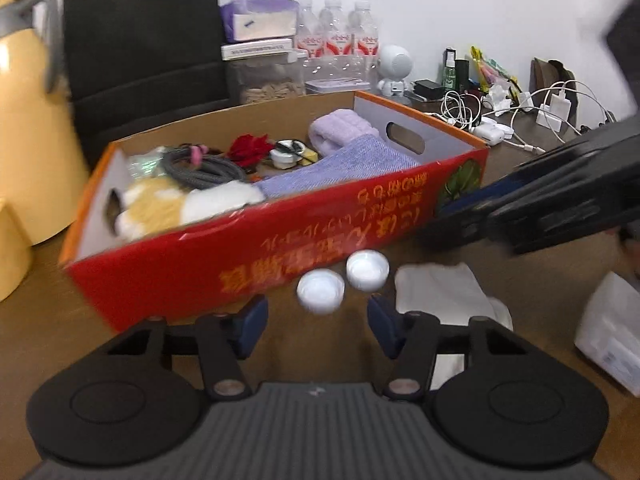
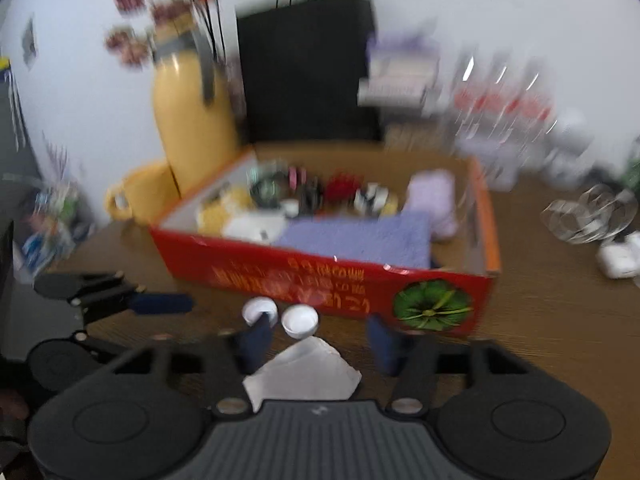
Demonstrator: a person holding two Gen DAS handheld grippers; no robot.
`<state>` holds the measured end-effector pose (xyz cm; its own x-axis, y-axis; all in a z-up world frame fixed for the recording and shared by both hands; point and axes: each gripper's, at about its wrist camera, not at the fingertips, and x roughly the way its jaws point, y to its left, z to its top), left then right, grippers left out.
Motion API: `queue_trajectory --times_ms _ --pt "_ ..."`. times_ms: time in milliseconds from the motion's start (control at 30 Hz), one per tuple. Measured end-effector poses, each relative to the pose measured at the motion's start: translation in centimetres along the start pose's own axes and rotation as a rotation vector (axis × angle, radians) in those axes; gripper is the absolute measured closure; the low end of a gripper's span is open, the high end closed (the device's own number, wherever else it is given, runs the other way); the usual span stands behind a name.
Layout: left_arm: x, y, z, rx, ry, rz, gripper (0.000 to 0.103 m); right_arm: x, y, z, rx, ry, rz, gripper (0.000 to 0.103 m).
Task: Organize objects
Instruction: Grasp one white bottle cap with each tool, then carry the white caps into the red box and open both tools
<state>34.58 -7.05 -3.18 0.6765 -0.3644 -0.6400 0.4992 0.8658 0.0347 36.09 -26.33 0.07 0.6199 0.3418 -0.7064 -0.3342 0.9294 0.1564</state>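
Cluttered wooden table [image 1: 60,336] against white wall [image 1: 480,4]

Yellow jug [image 1: 28,120], black paper bag [image 1: 140,40], water bottles [image 1: 336,28], perhaps charger cables [image 1: 520,108]

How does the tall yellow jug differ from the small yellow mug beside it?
The tall yellow jug towers over the small yellow mug. The jug has a grey band and handle near its top; the mug's handle is yellow. The jug is slender, the mug squat. Both are the same yellow and stand beside the red cardboard box.
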Motion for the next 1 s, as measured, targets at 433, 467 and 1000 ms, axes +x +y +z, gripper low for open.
queue_trajectory --times_ms 433,467,1000 --pt "-2.6 -0.6 -0.4 -0.005 -0.036 0.035 0.074 3.9 4.1 0.6 -0.223 0.064 -0.023 0.095" --pt "-4.1 -0.7 -0.8 -0.018 -0.059 0.045 0.074 2.6 4.4 0.5 -0.230 0.031 -0.028 0.095" --pt "-20.2 -5.8 -9.8 -0.192 -0.129 0.135 0.073 -14.3 8.5 -14.0 -0.005 -0.209 -0.036 0.094"
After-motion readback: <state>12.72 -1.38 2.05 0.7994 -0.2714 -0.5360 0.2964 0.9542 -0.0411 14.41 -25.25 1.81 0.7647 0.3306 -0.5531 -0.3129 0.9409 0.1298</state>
